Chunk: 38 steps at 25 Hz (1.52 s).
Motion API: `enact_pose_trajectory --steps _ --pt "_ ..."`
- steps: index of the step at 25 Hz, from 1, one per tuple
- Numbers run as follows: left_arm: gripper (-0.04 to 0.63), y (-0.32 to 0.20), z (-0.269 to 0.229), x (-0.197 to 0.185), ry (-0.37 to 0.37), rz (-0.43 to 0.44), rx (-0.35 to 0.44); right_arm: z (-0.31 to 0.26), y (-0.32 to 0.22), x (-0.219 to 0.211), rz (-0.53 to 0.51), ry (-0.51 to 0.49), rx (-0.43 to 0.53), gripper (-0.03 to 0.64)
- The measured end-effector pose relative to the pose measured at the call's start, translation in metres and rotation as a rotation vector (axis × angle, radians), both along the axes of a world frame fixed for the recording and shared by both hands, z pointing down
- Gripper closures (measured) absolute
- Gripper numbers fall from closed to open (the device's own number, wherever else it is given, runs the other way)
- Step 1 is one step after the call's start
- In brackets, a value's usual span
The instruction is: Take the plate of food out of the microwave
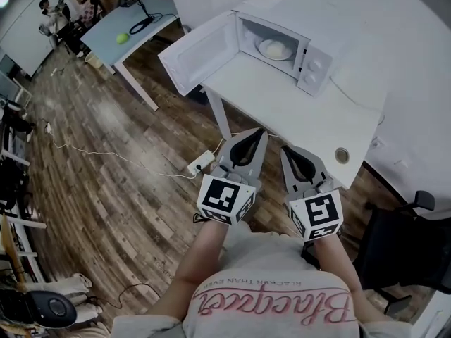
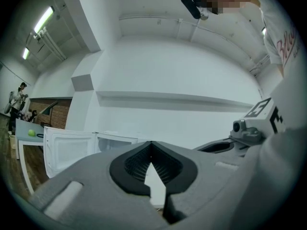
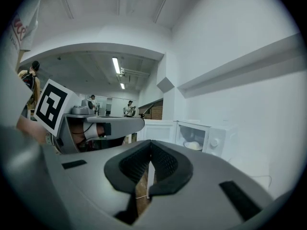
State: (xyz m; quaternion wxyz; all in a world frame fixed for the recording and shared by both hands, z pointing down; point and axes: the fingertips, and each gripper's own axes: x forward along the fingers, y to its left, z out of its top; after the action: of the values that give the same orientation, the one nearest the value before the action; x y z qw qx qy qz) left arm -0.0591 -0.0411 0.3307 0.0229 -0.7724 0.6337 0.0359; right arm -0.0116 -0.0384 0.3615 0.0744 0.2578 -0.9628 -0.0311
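Left gripper [image 1: 258, 132] and right gripper [image 1: 285, 151] we held side by side just before our chest, at the near edge of the white table [image 1: 296, 115]; both pairs of jaws were closed together, with nothing between them; microwave [image 1: 313, 65] stood on the table, its door [image 1: 201, 53] swung wide open; plate of food [image 1: 275, 48] sat inside the cavity, well apart from both grippers; the food seemed a pale mound, kind unclear.

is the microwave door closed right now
No, in the head view the microwave door stands swung wide open to the left, and the plate of food shows inside the cavity.
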Motion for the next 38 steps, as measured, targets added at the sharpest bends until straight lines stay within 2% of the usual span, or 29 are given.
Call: enact_pose_trajectory --steps 12,21,31,38 --pt "0.594 -0.007 -0.001 -0.054 -0.007 0.082 0.003 -0.001 -0.005 -0.052 0.097 -0.007 -0.004 0.606" --pt "0.594 0.0 0.005 -0.077 -0.007 0.13 -0.006 0.003 0.005 -0.078 0.135 -0.002 -0.02 0.606" --pt "0.594 -0.015 0.006 -0.074 0.013 0.141 -0.007 -0.007 -0.005 -0.076 0.14 -0.002 0.017 0.606" --pt "0.594 -0.044 0.002 -0.061 0.007 0.138 -0.012 -0.01 -0.032 -0.069 0.122 0.01 0.021 0.606"
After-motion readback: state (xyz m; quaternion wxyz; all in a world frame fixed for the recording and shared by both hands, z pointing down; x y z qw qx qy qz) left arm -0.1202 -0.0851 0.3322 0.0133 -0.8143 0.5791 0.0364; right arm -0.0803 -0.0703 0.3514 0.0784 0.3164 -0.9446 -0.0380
